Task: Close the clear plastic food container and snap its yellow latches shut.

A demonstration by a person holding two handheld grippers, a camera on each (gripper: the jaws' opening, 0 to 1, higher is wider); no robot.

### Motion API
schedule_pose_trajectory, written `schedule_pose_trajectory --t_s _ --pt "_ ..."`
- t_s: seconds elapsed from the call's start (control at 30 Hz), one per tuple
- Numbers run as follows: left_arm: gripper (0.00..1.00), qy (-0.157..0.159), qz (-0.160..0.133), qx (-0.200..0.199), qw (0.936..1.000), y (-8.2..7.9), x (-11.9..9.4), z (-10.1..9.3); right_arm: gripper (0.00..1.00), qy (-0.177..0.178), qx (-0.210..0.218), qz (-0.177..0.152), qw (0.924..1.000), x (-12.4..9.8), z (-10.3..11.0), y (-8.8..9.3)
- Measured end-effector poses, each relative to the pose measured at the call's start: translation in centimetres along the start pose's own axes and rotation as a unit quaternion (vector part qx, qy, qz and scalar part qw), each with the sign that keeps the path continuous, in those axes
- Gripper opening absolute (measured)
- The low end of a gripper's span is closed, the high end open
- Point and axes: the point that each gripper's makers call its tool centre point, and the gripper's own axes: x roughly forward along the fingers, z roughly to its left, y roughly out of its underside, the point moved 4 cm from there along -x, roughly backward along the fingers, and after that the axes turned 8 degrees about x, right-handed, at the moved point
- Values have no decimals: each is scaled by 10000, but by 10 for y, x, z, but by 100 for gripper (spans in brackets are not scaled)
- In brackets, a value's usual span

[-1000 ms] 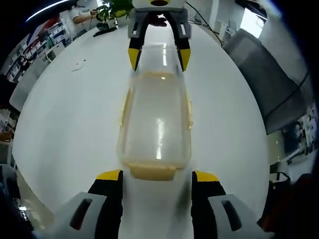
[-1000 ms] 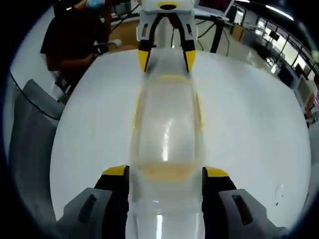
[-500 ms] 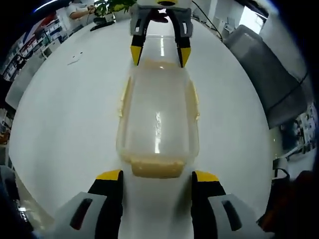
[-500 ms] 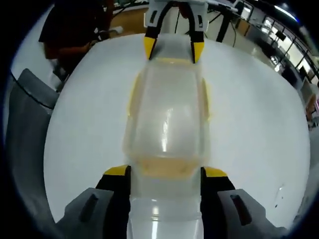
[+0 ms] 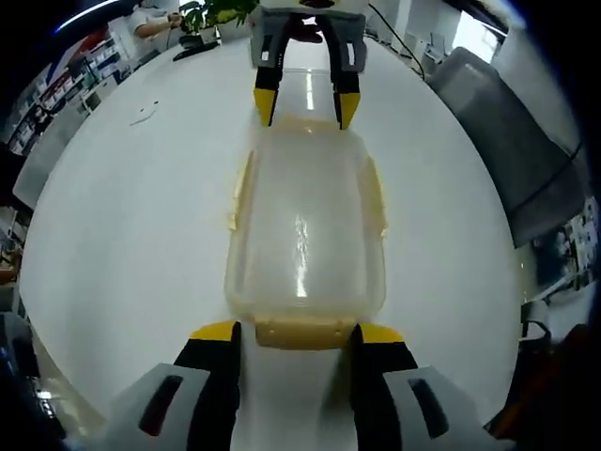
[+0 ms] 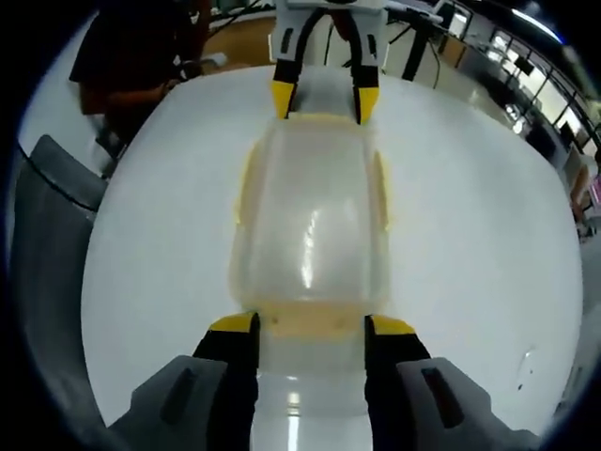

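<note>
Lid seated on clear food container (image 5: 305,235); your left gripper (image 5: 292,340) and right gripper (image 6: 310,329), jaws spread, bracket end latches (image 5: 302,331). Next: press both flaps down.

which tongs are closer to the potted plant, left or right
Right. The right tongs sit at the food container's end toward the potted plant; the left tongs sit at the opposite end, with the whole container between them and the plant.

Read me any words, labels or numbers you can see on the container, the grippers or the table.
None can be read.
The clear container bears no print.
The left gripper, the right gripper and the white table show no lettering.
Shelves in the background are too blurred to read.
</note>
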Motion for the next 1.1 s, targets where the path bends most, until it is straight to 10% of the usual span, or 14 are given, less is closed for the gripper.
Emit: schedule_pose_trajectory --t_s 1.1 --pt "32 1 119 40 9999 0 -14 -9 35 17 -58 116 9999 -15 9 -10"
